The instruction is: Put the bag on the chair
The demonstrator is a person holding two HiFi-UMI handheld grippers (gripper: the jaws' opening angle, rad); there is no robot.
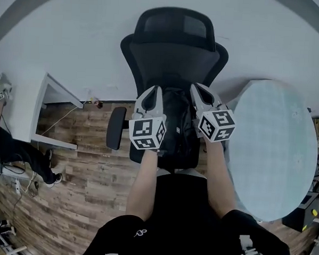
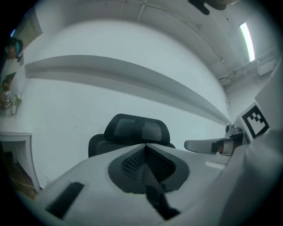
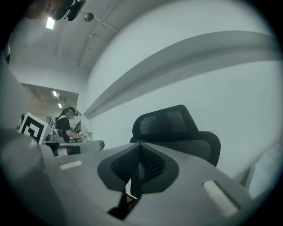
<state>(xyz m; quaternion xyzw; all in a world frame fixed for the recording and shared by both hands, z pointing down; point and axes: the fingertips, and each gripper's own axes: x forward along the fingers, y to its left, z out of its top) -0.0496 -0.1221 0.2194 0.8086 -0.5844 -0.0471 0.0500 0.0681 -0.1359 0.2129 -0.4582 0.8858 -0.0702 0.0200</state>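
A black bag [image 1: 176, 131] rests on the seat of a black office chair [image 1: 174, 56], its top toward the backrest. My left gripper [image 1: 153, 94] and right gripper [image 1: 199, 93] flank the bag's top, one on each side. In the left gripper view the jaws [image 2: 145, 146] are closed, with a dark fold of the bag [image 2: 155, 196] pinched between the pads. In the right gripper view the jaws [image 3: 140, 145] are closed as well, on a thin dark strip of the bag [image 3: 132, 187]. Beyond both sets of jaws stands the chair's mesh headrest [image 2: 137, 129] [image 3: 166, 121].
A round pale table [image 1: 273, 151] stands close to the chair's right. A white desk [image 1: 51, 110] is at the left, with a seated person's legs [image 1: 14, 151] beside it. A white wall lies behind the chair. Another person [image 3: 66, 121] stands far off in the right gripper view.
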